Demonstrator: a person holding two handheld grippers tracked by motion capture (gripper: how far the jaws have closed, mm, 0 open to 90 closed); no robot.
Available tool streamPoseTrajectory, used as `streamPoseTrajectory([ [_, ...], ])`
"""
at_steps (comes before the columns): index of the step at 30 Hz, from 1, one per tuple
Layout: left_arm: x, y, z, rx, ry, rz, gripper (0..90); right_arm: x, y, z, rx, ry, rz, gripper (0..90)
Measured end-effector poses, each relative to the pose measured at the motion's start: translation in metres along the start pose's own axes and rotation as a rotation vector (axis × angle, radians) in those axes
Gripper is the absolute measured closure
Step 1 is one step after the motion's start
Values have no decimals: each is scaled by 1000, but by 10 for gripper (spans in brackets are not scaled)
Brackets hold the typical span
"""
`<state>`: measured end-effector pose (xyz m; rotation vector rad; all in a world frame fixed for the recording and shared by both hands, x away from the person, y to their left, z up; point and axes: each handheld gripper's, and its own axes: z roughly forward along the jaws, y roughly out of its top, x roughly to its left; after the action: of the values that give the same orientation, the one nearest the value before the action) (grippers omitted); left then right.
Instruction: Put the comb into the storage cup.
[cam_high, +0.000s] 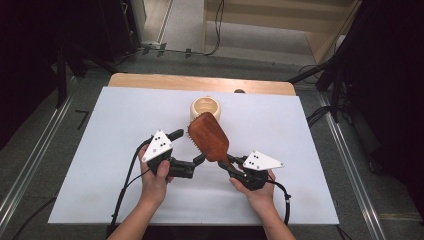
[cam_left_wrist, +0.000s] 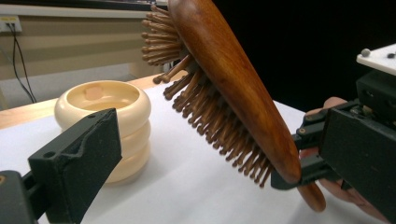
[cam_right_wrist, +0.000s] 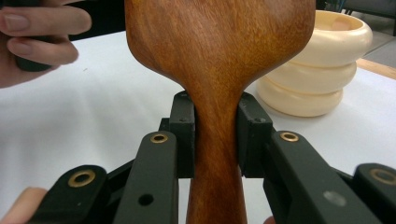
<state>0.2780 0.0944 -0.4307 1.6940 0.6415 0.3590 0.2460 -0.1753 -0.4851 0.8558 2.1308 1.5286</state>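
- My right gripper (cam_high: 226, 162) is clamped on the wooden hairbrush (cam_high: 209, 136), raised aslant; it bars the way between my grippers.
- Cream ribbed holder (cam_high: 206, 109) stands just behind the brush head, blocking forward travel.
- My left gripper (cam_high: 188, 148) is spread beside the bristles.
- White table sheet (cam_high: 115, 130) is free left and right.

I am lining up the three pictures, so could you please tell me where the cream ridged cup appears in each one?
High view: the cream ridged cup stands at table centre, just behind the wooden hairbrush.
Left gripper view: left of centre, beside the bristles.
Right gripper view: upper right, behind the brush.
Shared landmark: the hairbrush, clamped at its handle by the right claw.
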Motion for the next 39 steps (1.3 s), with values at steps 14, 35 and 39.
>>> streamPoseTrajectory([
  [14,-9,6,27,22,-18,-74,39,10,1,8,-14,21,-19,705],
  [35,-4,10,36,5,0,-229,350,16,3,12,-57,-5,50,705],
  [39,-2,9,40,21,-12,-260,378,17,2,14,-55,-9,61,705],
])
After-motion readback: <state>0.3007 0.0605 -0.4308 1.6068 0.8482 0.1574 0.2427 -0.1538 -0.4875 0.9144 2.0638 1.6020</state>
